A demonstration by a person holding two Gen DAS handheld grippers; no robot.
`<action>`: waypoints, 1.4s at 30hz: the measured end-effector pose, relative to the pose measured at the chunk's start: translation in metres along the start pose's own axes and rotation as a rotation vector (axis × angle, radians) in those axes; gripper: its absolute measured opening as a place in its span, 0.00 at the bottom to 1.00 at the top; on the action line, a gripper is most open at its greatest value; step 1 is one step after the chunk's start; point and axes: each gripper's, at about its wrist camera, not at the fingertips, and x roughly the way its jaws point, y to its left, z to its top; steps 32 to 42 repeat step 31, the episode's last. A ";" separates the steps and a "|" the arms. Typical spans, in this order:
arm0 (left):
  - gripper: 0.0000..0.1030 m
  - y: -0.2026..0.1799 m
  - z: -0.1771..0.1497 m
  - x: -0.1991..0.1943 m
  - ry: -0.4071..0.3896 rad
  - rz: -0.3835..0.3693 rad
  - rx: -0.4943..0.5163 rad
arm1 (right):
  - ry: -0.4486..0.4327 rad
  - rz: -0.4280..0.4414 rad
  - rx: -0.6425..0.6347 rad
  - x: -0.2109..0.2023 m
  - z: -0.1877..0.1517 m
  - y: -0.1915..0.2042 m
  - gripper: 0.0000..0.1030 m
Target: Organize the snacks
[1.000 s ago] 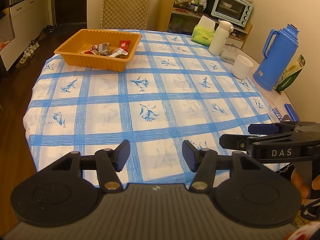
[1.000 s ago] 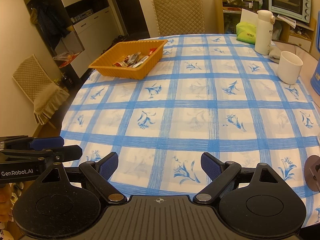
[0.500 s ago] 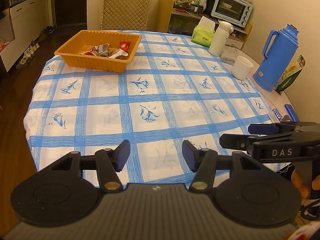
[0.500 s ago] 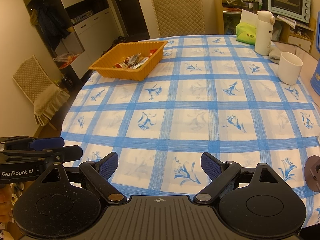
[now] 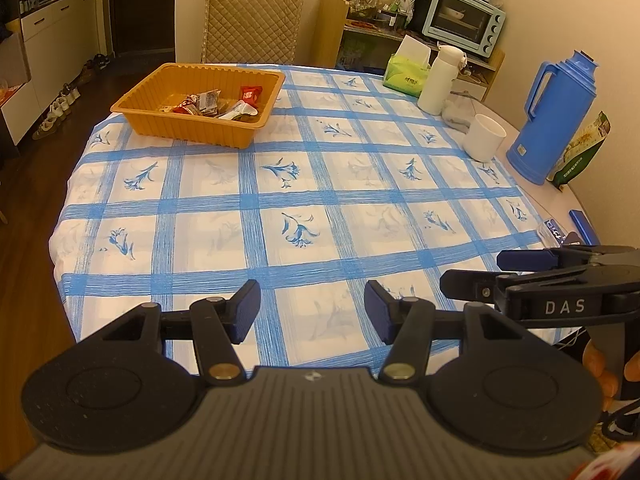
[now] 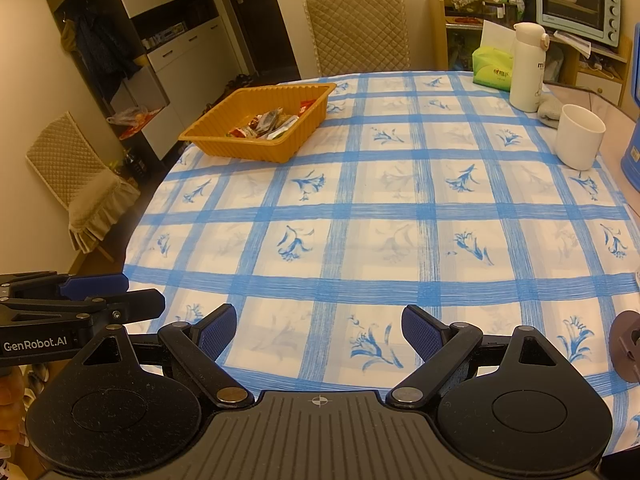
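Both grippers, left gripper [image 5: 312,310] and right gripper [image 6: 319,332], hang empty, jaws apart, at the worktop's near edge; the snack tray [image 5: 188,128] lies far ahead-left, nearer the left one.

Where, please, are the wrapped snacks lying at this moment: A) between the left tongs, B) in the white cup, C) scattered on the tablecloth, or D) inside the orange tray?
D: the wrapped snacks lie heaped inside the orange tray at the far side of the table, and both tongs are empty.
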 end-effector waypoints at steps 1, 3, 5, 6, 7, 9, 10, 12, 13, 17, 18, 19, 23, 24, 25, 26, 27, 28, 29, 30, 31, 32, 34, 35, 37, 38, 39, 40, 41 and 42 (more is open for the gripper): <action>0.53 0.000 0.000 0.000 0.000 -0.001 0.000 | 0.000 0.000 0.000 0.000 0.000 0.000 0.87; 0.53 0.001 0.001 0.000 -0.002 -0.001 0.000 | -0.001 0.000 0.000 0.000 0.000 0.000 0.87; 0.53 0.001 0.001 -0.001 -0.004 0.000 0.000 | -0.001 0.000 0.000 0.000 0.001 0.001 0.87; 0.53 0.001 0.001 -0.001 -0.004 0.000 0.000 | -0.001 0.000 0.000 0.000 0.001 0.001 0.87; 0.53 0.001 0.001 -0.001 -0.003 0.000 0.000 | -0.001 0.000 0.000 0.000 0.001 0.001 0.87; 0.53 0.002 0.001 -0.002 -0.005 0.000 0.000 | -0.002 0.000 -0.001 -0.001 0.002 0.002 0.87; 0.53 0.002 0.002 -0.002 -0.006 0.000 -0.001 | -0.002 0.000 -0.001 -0.001 0.002 0.002 0.87; 0.53 0.003 0.003 -0.003 -0.009 0.002 0.000 | -0.002 0.000 -0.001 -0.001 0.002 0.002 0.87; 0.53 0.003 0.002 -0.004 -0.011 0.002 -0.001 | -0.002 0.001 -0.001 -0.001 0.001 0.002 0.87; 0.53 0.003 0.001 -0.005 -0.019 0.002 -0.002 | -0.003 0.001 -0.001 -0.001 0.002 0.002 0.87; 0.53 0.002 -0.001 -0.006 -0.018 0.000 -0.003 | -0.003 0.001 -0.002 -0.001 0.003 0.003 0.87; 0.53 0.002 -0.001 -0.006 -0.022 0.000 -0.003 | -0.003 0.001 -0.001 -0.001 0.003 0.003 0.87; 0.53 0.000 -0.001 -0.009 -0.041 -0.005 -0.001 | -0.004 0.000 -0.001 -0.001 0.006 0.005 0.87; 0.53 0.000 -0.001 -0.009 -0.044 -0.004 -0.001 | -0.006 0.001 0.000 -0.001 0.008 0.007 0.87; 0.53 0.000 0.000 -0.009 -0.047 -0.003 -0.002 | -0.007 0.002 0.000 -0.001 0.009 0.007 0.87; 0.53 -0.001 -0.001 -0.009 -0.051 -0.002 -0.001 | -0.007 0.002 -0.001 0.000 0.011 0.009 0.87; 0.53 -0.001 -0.002 -0.010 -0.054 0.000 0.000 | -0.008 0.003 -0.001 0.000 0.010 0.008 0.87; 0.53 -0.001 -0.002 -0.010 -0.058 0.001 -0.001 | -0.009 0.004 0.000 0.001 0.012 0.009 0.87; 0.53 -0.001 -0.002 -0.010 -0.060 0.003 -0.002 | -0.009 0.003 0.000 0.000 0.010 0.008 0.87; 0.53 -0.002 -0.002 -0.010 -0.060 0.004 -0.003 | -0.010 0.004 0.000 0.001 0.012 0.008 0.87; 0.54 -0.002 -0.002 -0.011 -0.060 0.006 -0.005 | -0.011 0.005 0.000 0.001 0.010 0.007 0.87; 0.54 -0.002 -0.002 -0.011 -0.060 0.006 -0.005 | -0.011 0.005 0.000 0.001 0.010 0.007 0.87; 0.54 -0.002 -0.002 -0.011 -0.060 0.006 -0.005 | -0.011 0.005 0.000 0.001 0.010 0.007 0.87; 0.54 -0.002 -0.002 -0.011 -0.060 0.006 -0.005 | -0.011 0.005 0.000 0.001 0.010 0.007 0.87; 0.54 -0.002 -0.002 -0.011 -0.060 0.006 -0.005 | -0.011 0.005 0.000 0.001 0.010 0.007 0.87; 0.54 -0.002 -0.002 -0.011 -0.060 0.006 -0.005 | -0.011 0.005 0.000 0.001 0.010 0.007 0.87; 0.54 -0.002 -0.002 -0.011 -0.060 0.006 -0.005 | -0.011 0.005 0.000 0.001 0.010 0.007 0.87; 0.54 -0.002 -0.002 -0.011 -0.060 0.006 -0.005 | -0.011 0.005 0.000 0.001 0.010 0.007 0.87; 0.54 -0.002 -0.002 -0.011 -0.060 0.006 -0.005 | -0.011 0.005 0.000 0.001 0.010 0.007 0.87; 0.54 -0.002 -0.002 -0.011 -0.060 0.006 -0.005 | -0.011 0.005 0.000 0.001 0.010 0.007 0.87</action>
